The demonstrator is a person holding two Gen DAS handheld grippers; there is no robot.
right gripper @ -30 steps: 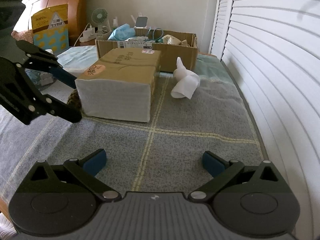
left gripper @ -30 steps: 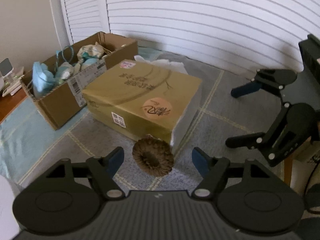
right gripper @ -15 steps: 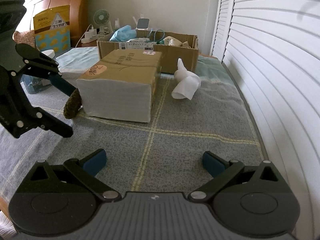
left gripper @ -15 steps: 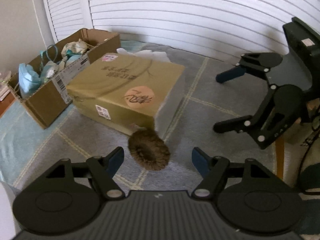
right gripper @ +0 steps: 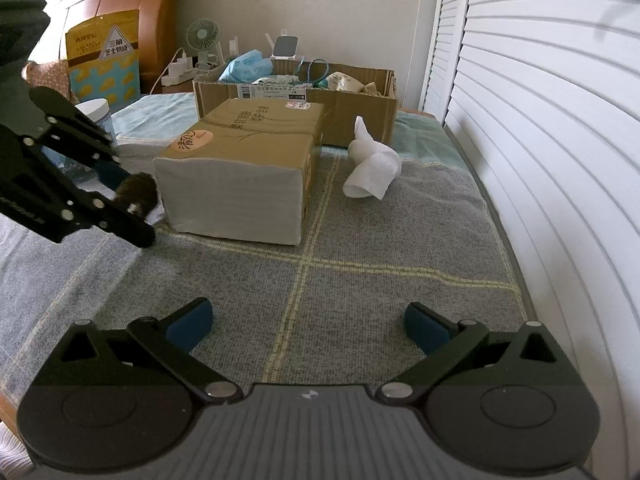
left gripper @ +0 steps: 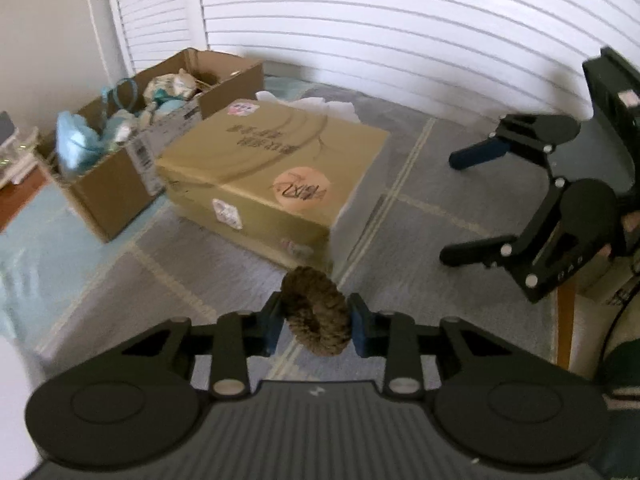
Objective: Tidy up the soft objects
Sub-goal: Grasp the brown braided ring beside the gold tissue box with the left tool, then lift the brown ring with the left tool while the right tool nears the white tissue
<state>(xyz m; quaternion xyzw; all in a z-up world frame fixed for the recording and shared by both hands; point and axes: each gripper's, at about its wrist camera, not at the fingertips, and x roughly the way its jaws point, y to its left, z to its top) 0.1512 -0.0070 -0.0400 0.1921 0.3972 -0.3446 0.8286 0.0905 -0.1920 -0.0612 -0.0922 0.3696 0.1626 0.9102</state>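
My left gripper is shut on a brown fuzzy scrunchie and holds it just off the grey blanket, in front of the tissue pack. From the right wrist view the scrunchie shows between the left gripper's fingers, beside the pack. My right gripper is open and empty above the blanket; it also shows in the left wrist view. A crumpled white tissue lies right of the pack. An open cardboard box behind holds soft things.
White louvred shutters run along the right side of the bed. A nightstand with a fan, chargers and a yellow bag stands at the back left. A lidded jar stands at the left.
My left gripper has shut on the scrunchie and lifted it slightly. Before, the jaws were open with the scrunchie lying on the blanket between them. The right gripper has hardly moved.
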